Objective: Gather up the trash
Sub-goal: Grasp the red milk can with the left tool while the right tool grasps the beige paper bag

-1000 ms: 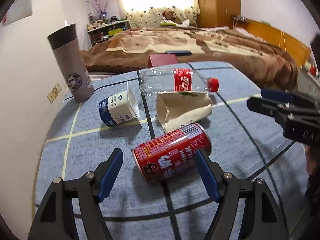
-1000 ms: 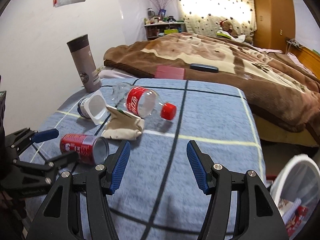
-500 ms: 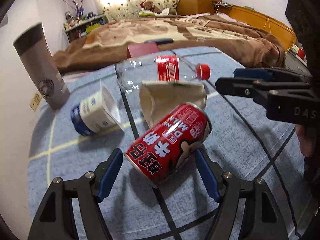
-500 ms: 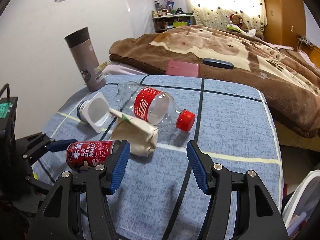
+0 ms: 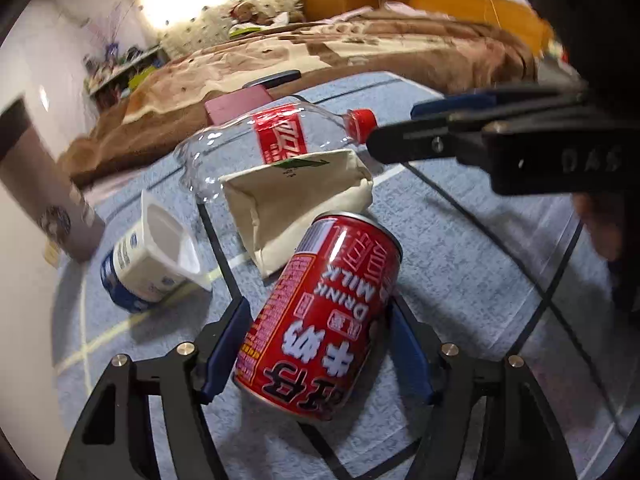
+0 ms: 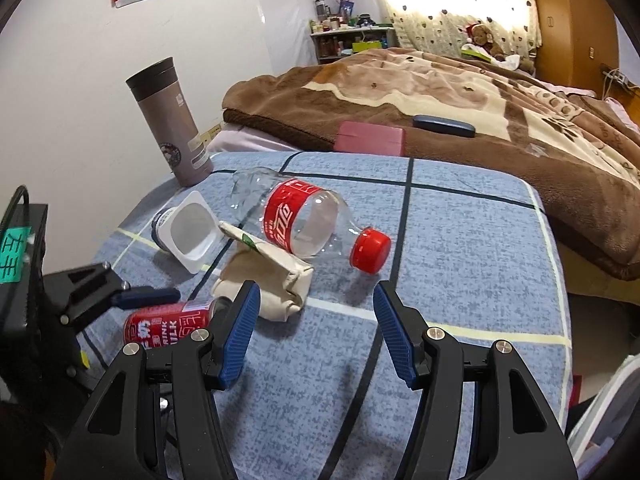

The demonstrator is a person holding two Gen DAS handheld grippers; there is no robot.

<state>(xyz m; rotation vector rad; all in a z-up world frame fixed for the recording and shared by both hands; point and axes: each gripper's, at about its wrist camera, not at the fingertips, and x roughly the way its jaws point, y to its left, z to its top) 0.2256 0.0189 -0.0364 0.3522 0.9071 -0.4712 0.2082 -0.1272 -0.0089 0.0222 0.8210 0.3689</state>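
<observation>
A red milk-drink can (image 5: 320, 320) lies on its side on the blue checked tablecloth (image 6: 460, 240). My left gripper (image 5: 319, 302) straddles the can, one blue pad on each side. Its jaws are closing, with a thin gap still showing at the left pad. In the right wrist view the can (image 6: 168, 326) lies at lower left under a left finger (image 6: 148, 295). My right gripper (image 6: 316, 294) hovers open and holds nothing, just in front of a crumpled cream carton (image 6: 272, 280). Behind that lie a clear bottle (image 6: 296, 216) with a red cap and a white yoghurt cup (image 6: 184, 232).
A brown thermos (image 6: 172, 124) stands at the table's far left corner by the wall. A pink box (image 6: 370, 138) and a dark case (image 6: 444, 125) rest on the bed's brown blanket behind the table. A white bin (image 6: 608, 412) shows at the lower right, past the table's edge.
My left gripper has come forward and rolled, so the can now sits between its jaws, which have narrowed. My right gripper has drawn closer to the carton and bottle.
</observation>
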